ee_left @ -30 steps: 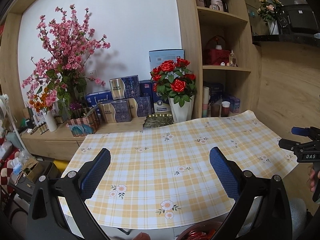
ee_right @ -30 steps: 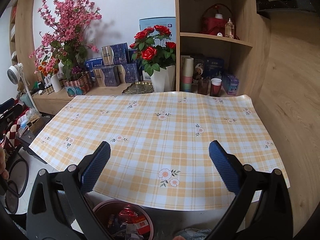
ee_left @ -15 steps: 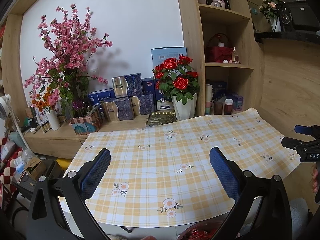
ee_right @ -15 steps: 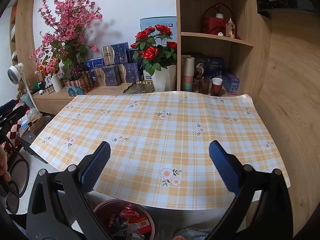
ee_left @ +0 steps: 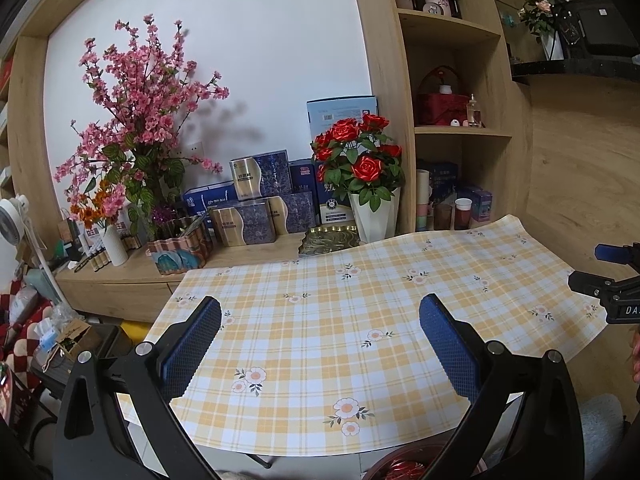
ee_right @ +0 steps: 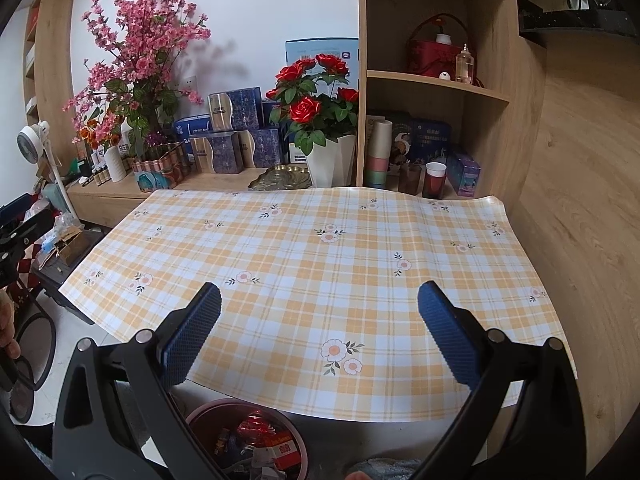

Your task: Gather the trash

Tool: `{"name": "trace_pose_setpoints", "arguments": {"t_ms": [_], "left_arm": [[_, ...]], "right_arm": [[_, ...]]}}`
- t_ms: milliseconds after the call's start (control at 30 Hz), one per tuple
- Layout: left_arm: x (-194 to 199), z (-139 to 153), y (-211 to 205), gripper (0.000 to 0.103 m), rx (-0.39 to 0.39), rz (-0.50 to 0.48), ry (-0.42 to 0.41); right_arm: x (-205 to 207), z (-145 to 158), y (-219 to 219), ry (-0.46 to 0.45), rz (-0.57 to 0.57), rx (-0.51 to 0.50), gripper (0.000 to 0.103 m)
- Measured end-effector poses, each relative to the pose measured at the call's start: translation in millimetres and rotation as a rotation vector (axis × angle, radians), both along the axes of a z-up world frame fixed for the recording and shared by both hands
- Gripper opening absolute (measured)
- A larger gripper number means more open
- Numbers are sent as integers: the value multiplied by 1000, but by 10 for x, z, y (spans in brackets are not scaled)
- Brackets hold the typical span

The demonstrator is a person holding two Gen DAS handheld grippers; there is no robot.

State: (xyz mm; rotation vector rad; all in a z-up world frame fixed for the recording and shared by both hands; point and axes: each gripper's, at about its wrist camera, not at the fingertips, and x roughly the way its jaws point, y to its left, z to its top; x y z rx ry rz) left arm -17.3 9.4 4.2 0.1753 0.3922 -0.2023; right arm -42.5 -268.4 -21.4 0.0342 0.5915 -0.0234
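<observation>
Left wrist view: saw the left gripper (ee_left: 320,312) spread wide and empty, blue pads (ee_left: 192,344) well apart, above the near part of the plaid tablecloth (ee_left: 360,276). Caught the right gripper (ee_left: 592,267) from the side at the right edge, over the cloth's right corner, with fingertips of a hand (ee_left: 635,360) just below it. Made out only a sliver of the red bin (ee_left: 396,468) at the bottom edge, under the near edge of the table, too cropped to read what lay inside. Beyond the cloth, noted the red roses (ee_left: 360,160) in a white pot and the tall pink blossom (ee_left: 136,96) on the wooden sideboard.

Right wrist view: saw the right gripper (ee_right: 320,312) likewise spread wide and empty above the near part of the same cloth. Here got the bin (ee_right: 200,414) far more fully, on the floor below the table's near edge, between the gripper's arms, with the trash (ee_right: 264,436) inside it: red wrappers and small packets heaped together. Glimpsed the left gripper (ee_right: 20,224) only as dark parts at the left edge, too cropped there to tell its opening, and part of a hand (ee_right: 8,328) below it. Also picked out a stack of paper cups (ee_right: 378,152) on the lower shelf, clearer than from the left.
</observation>
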Motion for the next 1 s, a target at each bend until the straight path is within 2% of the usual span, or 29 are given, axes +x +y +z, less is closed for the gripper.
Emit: {"name": "trace_pose_setpoints", "arguments": {"t_ms": [1000], "left_arm": [[6,-26,27,97,15,24,-3]], "right_arm": [[6,-54,14,11,1,-1,97]]}}
